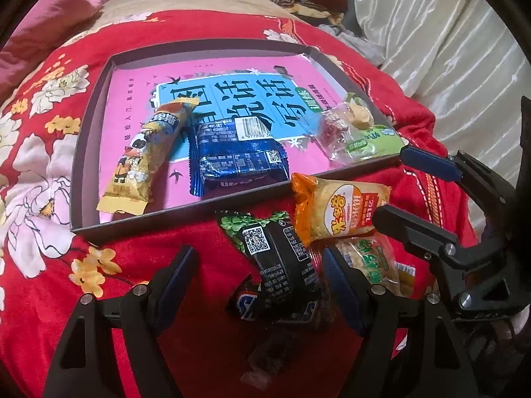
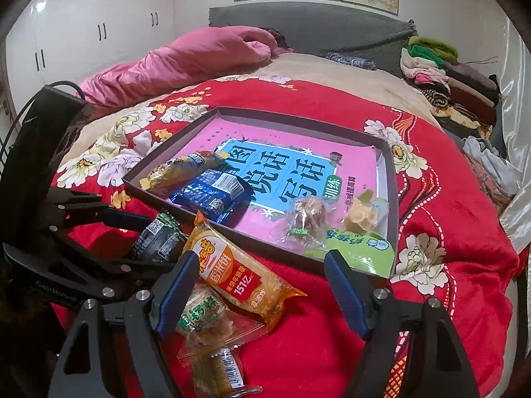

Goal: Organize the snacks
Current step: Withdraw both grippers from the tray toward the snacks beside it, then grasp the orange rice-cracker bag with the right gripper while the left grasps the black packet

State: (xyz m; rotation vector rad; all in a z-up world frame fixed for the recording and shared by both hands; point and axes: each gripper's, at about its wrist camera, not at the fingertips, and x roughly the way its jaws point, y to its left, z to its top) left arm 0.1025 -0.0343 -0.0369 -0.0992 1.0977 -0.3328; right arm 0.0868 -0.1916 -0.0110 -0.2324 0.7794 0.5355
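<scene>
Nearest the left cam: black snack pack [image 1: 285, 262] w/ QR code, lying on the red blanket [image 1: 205, 348] between the left gripper [image 1: 257, 285] jaws. Jaws stand wide apart, pads not pressing it – nothing held. Under it a Snickers bar [image 1: 252, 308] pokes out.

Right gripper [image 2: 262, 295] also wide, empty, straddling the orange rice-cracker pack [image 2: 239, 282] and a clear-wrapped snack [image 2: 205, 325] partly beneath it. All four loose items sit just outside the tray [image 2: 388, 179] near edge.

Inside the tray, on a pink book [image 1: 212, 76]: yellow bar pack [image 1: 146, 152], blue foil pack [image 1: 232, 159], clear candy bags [image 1: 335, 136], green pack [image 2: 365, 248].

Handling, as I judge it: packs are light, puffy, crinkly film – slick, will slide or rotate if pinched at a sealed end. Crackers prob. brittle, so go gentle. Best hold is across the short width at mid-body. Blanket is soft, so pads can sink in a bit to get under the edges.
</scene>
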